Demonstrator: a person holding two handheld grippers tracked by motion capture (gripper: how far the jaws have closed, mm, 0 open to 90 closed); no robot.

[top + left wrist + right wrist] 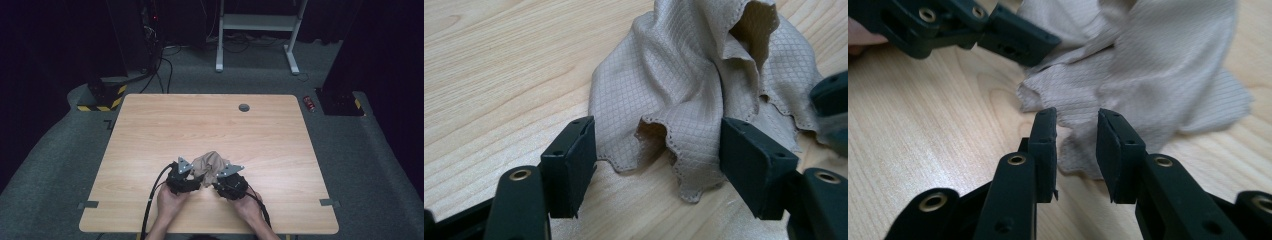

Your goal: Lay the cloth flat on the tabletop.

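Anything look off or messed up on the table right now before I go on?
Nothing damaged or spilled. The beige cloth lies crumpled in a peaked heap near the front of the table, not flat. The left tool stands wide open around a hanging corner; the right tool is open, narrower, at the cloth's edge.

Around the wooden counter (150,130)

A round grey grommet (244,107) sits in the counter near its far edge. Beyond the counter stands a white frame (257,25); off its far right corner a red can (309,103) lies on the carpet, and off its far left corner sits a yellow-and-black striped base (102,97) with black cables (162,70) nearby.
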